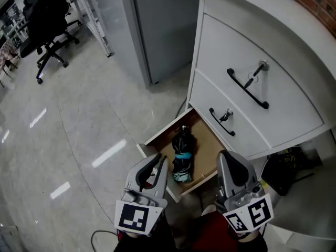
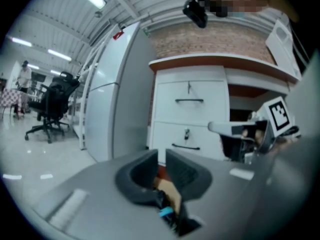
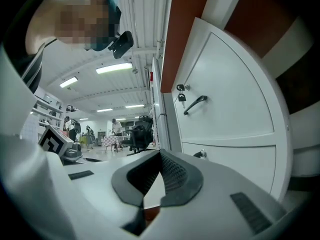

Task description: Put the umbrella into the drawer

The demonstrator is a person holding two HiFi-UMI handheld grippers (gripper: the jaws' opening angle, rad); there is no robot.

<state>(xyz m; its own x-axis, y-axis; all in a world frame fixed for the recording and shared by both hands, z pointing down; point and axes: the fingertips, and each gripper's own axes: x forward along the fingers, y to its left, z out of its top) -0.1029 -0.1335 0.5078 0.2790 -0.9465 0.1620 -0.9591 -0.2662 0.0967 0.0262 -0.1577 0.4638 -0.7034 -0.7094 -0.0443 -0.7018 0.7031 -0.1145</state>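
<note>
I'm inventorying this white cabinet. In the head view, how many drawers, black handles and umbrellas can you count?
Drawers: 3 (top, middle, open bottom)
Black handles: 2 (upper, lower)
Umbrellas: 1
Total: 6

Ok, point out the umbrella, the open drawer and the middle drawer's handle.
umbrella (image 1: 184, 143), head view, its black folded canopy.
open drawer (image 1: 206, 143), head view, bare wooden bottom.
middle drawer's handle (image 1: 220, 121), head view, middle of the bar.
</note>
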